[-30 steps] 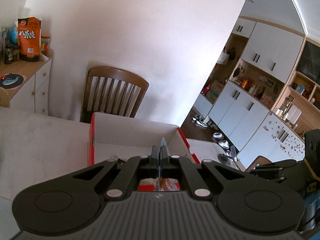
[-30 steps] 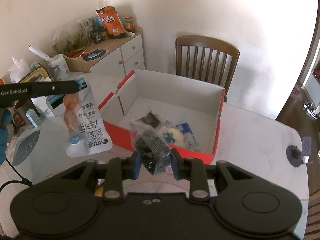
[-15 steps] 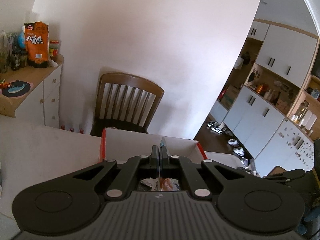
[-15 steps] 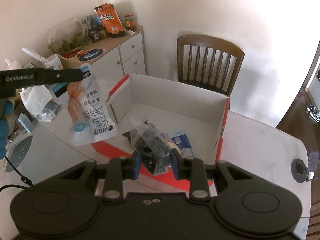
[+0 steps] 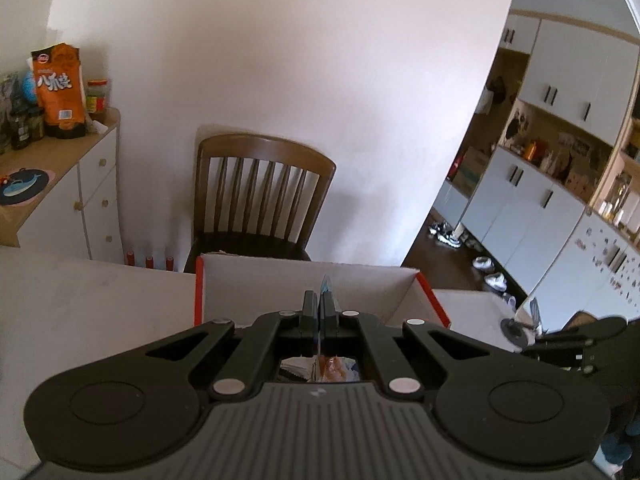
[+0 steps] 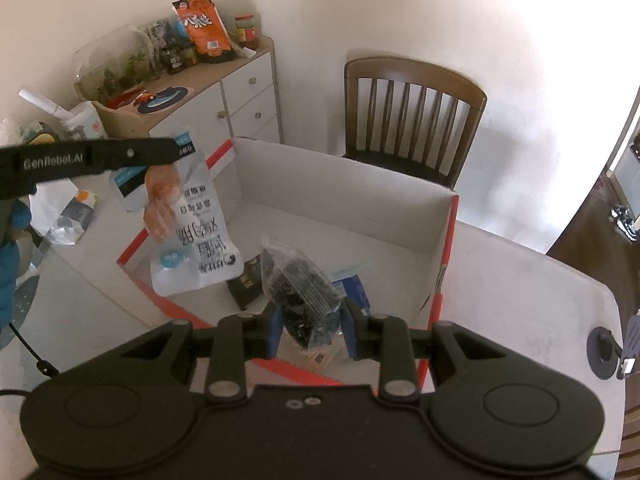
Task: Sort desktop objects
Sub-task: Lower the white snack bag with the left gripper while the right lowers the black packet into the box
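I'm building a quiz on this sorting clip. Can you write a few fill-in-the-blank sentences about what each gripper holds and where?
1. The left gripper holds a white pouch by its ____ edge.
2. The right gripper holds a clear bag of ____ contents.
3. Both packets hang above the open ____.
4. Behind the box stands a wooden ____.

Missing words: top; dark; box; chair

A crinkled clear plastic bag of dark, black contents (image 6: 302,284) is hanging tilted over the near edge of an open white cardboard box with red-trimmed flaps (image 6: 344,196), which is sitting on a pale tabletop. A white-and-pale-blue printed snack pouch showing an orange food picture (image 6: 188,228) is dangling upside down above the box's left corner. Small packets, one dark (image 6: 246,280) and one blue (image 6: 354,288), are lying on the box floor.
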The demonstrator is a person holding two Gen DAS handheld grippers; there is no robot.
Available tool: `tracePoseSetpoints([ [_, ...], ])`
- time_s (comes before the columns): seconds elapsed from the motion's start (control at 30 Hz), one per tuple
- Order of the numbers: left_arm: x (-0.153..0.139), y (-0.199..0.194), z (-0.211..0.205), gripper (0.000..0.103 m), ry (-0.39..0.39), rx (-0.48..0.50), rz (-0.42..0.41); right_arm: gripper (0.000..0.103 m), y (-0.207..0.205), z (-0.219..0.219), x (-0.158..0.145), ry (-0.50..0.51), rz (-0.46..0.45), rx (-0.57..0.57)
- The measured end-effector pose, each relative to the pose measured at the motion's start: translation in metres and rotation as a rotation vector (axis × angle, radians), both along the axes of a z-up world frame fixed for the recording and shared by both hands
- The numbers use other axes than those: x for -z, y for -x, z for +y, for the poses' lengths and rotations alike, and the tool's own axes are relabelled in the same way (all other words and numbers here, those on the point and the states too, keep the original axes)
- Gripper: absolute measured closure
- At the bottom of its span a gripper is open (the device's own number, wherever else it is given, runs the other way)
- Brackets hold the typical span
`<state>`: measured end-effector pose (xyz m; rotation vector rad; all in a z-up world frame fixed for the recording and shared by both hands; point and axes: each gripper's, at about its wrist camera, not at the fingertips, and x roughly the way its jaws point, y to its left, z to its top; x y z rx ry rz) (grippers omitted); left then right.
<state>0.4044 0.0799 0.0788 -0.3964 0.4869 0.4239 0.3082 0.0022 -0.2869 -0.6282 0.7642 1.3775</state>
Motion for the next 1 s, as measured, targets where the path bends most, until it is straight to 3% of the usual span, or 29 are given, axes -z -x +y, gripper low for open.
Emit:
tracePoseSetpoints([
  [0.53, 0.032, -0.027, 0.006, 0.103, -0.016, 0.032, 0.057, 0.073, -0.018, 0.038, 0.031, 0.054, 0.045, 0.044],
  [1.0, 0.057, -0.045, 0.003, 0.103, -0.038, 0.05, 0.146, 0.073, -0.02, 0.065, 0.06, 0.088, 0.008, 0.084],
])
